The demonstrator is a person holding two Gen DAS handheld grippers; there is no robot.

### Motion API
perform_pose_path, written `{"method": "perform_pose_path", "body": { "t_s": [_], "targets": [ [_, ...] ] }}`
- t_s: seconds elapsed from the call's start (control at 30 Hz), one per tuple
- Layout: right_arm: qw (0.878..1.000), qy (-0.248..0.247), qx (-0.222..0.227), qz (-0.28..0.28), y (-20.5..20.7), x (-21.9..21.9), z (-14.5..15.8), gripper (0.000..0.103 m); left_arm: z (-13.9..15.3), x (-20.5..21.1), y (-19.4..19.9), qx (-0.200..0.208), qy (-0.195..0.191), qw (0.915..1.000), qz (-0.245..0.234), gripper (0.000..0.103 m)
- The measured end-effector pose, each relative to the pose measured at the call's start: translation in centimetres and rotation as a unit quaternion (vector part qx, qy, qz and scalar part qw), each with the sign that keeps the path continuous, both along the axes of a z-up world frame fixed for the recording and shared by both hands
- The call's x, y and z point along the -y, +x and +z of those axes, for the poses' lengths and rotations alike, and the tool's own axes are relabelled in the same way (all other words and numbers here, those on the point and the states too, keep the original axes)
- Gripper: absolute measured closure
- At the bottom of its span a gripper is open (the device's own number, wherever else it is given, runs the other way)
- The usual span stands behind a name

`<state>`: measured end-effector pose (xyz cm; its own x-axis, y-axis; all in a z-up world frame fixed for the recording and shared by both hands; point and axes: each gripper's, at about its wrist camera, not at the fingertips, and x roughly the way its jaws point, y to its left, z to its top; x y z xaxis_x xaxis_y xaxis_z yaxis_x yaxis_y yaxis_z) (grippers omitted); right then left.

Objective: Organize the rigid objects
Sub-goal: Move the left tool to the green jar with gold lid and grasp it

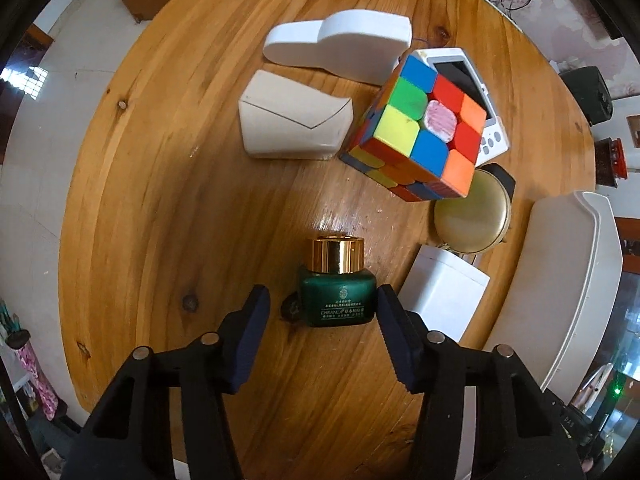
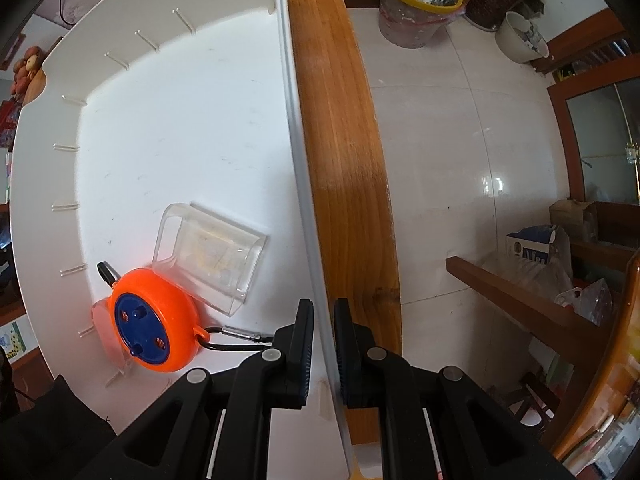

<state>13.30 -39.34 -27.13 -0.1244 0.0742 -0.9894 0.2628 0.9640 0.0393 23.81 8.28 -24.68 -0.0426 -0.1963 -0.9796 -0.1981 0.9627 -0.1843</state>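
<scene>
In the left wrist view, a green jar with a gold cap (image 1: 338, 284) stands on the round wooden table (image 1: 160, 200). My left gripper (image 1: 322, 306) is open, one finger on each side of the jar, its right finger at the jar's side. Behind stand a colour cube (image 1: 420, 132), two white blocks (image 1: 340, 46) (image 1: 294, 120), a white box (image 1: 442, 294) and a round gold-green object (image 1: 472, 216). In the right wrist view, my right gripper (image 2: 323, 322) is shut on the wall of a white bin (image 2: 304, 184). The bin holds an orange reel (image 2: 154, 320) and a clear case (image 2: 210, 256).
A white handheld device (image 1: 468, 80) lies behind the cube. The white bin's rim (image 1: 576, 280) shows at the table's right. In the right wrist view the table's edge (image 2: 348, 184) runs beside the bin, with tiled floor, a waste bucket (image 2: 420, 4) and shelves beyond.
</scene>
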Motion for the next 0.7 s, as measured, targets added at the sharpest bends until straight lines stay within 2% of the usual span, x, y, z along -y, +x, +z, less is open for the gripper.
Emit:
{"method": "perform_pose_path", "body": {
  "t_s": [0.17, 0.23, 0.7],
  "targets": [
    [1.000, 0.000, -0.002, 0.000, 0.1, -0.1, -0.1, 0.092, -0.3, 0.2, 0.3, -0.008, -0.005, 1.0000, 0.002, 0.050],
    [1.000, 0.000, -0.002, 0.000, 0.2, -0.1, 0.0, 0.092, -0.6, 0.1, 0.4, -0.015, -0.021, 0.9996, 0.010, 0.058],
    [1.000, 0.006, 0.003, 0.008, 0.3, -0.5, -0.1, 0.092, -1.0, 0.8, -0.5, -0.023, 0.003, 0.9997, 0.006, 0.058]
  ]
}}
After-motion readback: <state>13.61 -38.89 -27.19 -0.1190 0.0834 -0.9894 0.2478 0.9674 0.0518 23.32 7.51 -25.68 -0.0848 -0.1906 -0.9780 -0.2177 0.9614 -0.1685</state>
